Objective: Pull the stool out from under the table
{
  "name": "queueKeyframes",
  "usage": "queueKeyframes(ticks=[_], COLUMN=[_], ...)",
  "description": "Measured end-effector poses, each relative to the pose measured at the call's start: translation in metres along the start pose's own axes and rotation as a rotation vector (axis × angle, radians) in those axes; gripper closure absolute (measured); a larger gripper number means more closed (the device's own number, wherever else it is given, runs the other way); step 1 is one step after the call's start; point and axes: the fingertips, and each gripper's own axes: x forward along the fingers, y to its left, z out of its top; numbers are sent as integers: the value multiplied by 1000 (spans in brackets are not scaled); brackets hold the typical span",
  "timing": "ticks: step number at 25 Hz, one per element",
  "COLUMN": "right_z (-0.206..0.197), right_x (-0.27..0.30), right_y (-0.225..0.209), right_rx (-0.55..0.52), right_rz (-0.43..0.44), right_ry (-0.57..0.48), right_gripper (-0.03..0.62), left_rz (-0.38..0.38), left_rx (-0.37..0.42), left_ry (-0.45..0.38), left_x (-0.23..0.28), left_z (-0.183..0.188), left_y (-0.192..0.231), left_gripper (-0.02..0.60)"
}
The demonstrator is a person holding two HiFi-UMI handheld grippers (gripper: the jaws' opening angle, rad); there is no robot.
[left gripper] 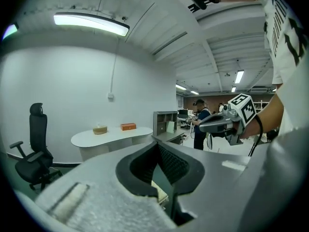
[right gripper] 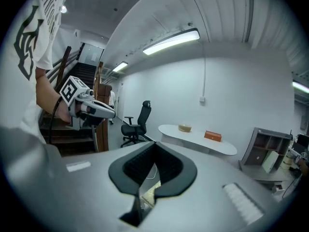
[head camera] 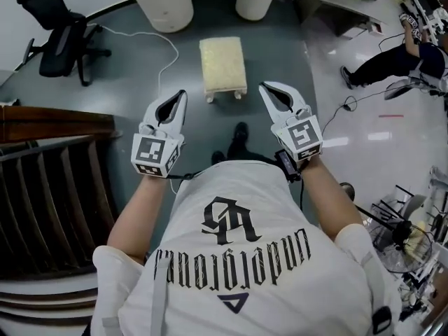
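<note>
The stool, low with a cream cushion, stands on the dark floor in front of the white table's two round pedestals. Both grippers are held up at chest height, well above it and touching nothing. My left gripper is shut and empty, to the lower left of the stool. My right gripper is shut and empty, to its lower right. In the left gripper view the closed jaws point level into the room, with a sliver of cream cushion under them. The right gripper view shows its jaws closed the same way.
A black office chair stands at the far left. A dark wooden staircase runs along my left. A white cable lies on the floor beside the stool. Another person is at the right, with cluttered stands nearer me.
</note>
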Motion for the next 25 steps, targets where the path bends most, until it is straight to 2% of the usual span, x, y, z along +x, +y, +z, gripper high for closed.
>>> queueKeyframes(ticks=[5, 9, 13, 18, 22, 25], right_z=[26, 27, 31, 33, 18, 22], right_x=[-17, -21, -24, -36, -55, -70], right_y=[6, 15, 21, 26, 28, 20], right_rx=[40, 52, 46, 56, 54, 40], right_rz=[-42, -21, -18, -39, -17, -25], right_ry=[-56, -85, -84, -45, -38, -40], right_gripper=[592, 592, 592, 592, 591, 591], left_rz=[4, 13, 19, -10, -22, -28], left_rx=[-1, -17, -23, -22, -47, -43], left_ry=[-61, -61, -85, -91, -83, -88], left_x=[-31, -41, -51, -56, -53, -48], left_z=[27, 19, 25, 27, 17, 24], left_y=[-7, -12, -10, -16, -35, -50], left_gripper=[574, 574, 574, 574, 574, 574])
